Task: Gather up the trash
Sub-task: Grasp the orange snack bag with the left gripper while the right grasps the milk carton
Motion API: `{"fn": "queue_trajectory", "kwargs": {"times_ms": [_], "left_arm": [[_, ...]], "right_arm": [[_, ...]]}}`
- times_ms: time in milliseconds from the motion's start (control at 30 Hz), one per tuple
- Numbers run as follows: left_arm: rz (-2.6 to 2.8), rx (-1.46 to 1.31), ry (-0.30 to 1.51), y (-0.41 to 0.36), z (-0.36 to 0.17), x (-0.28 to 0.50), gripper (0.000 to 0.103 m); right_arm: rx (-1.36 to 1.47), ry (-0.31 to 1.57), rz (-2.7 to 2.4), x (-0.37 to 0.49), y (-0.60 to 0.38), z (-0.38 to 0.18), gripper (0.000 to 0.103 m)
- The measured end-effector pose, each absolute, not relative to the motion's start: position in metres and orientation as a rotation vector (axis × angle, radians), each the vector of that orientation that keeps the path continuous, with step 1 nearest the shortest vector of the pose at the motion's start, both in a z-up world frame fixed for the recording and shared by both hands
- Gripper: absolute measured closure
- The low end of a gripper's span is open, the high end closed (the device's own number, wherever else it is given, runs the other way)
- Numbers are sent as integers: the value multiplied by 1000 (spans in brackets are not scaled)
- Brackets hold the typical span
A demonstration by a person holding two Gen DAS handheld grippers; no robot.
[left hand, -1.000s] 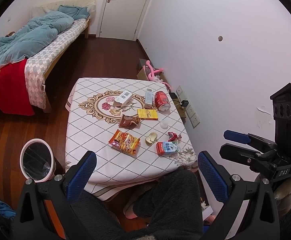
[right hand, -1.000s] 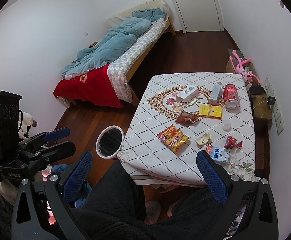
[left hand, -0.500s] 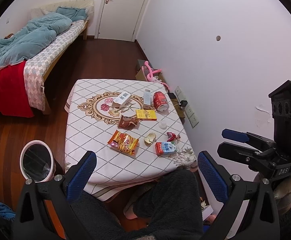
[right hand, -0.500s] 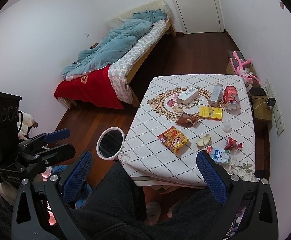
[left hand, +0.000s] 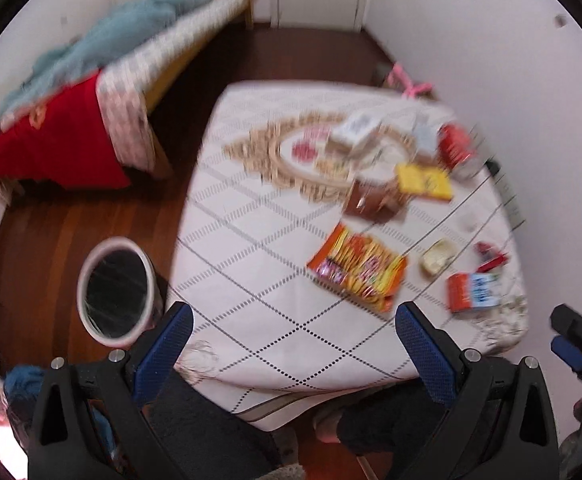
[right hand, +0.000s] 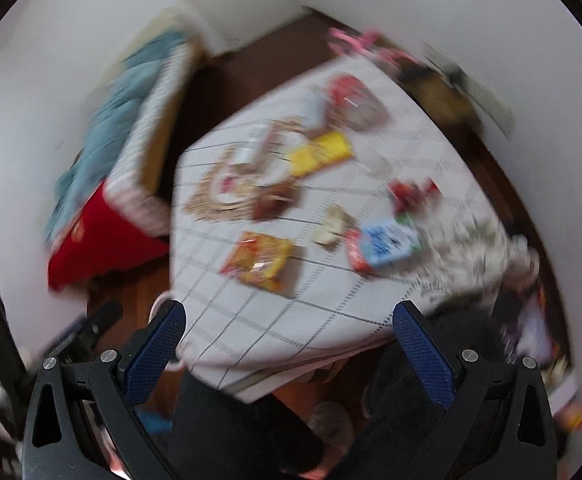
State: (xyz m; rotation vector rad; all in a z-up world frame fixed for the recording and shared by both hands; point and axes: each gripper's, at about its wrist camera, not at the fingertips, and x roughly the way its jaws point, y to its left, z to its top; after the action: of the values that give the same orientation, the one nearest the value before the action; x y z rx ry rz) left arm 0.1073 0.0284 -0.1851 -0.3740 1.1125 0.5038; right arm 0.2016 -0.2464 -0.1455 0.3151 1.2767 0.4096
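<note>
Blurred table [left hand: 275, 320], snack packet [left hand: 357, 274] beyond both grippers' wide, empty fingers [left hand: 163, 354]

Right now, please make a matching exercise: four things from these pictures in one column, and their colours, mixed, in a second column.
Things:
1. can
2. flat packet
3. bin rim
4. tool pads

Colours:
A. blue
B. yellow
C. red
D. white

Pairs: 1-C, 2-B, 3-D, 4-A
</note>
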Motion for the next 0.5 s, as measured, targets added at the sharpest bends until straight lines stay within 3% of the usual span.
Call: {"fn": "queue_trajectory", "kwargs": {"times_ms": [367,433,500], "left_arm": [[416,-651,1243,55,-289,182,4],[406,-660,1253,57,-298,194,10],[408,-649,1267,57,-305,204,25]], "right_arm": [[474,1338,92,265,-256,-261,0],[470,1347,74,272,-252,-271,0],[434,1353,65,278,-245,-278,0]]}}
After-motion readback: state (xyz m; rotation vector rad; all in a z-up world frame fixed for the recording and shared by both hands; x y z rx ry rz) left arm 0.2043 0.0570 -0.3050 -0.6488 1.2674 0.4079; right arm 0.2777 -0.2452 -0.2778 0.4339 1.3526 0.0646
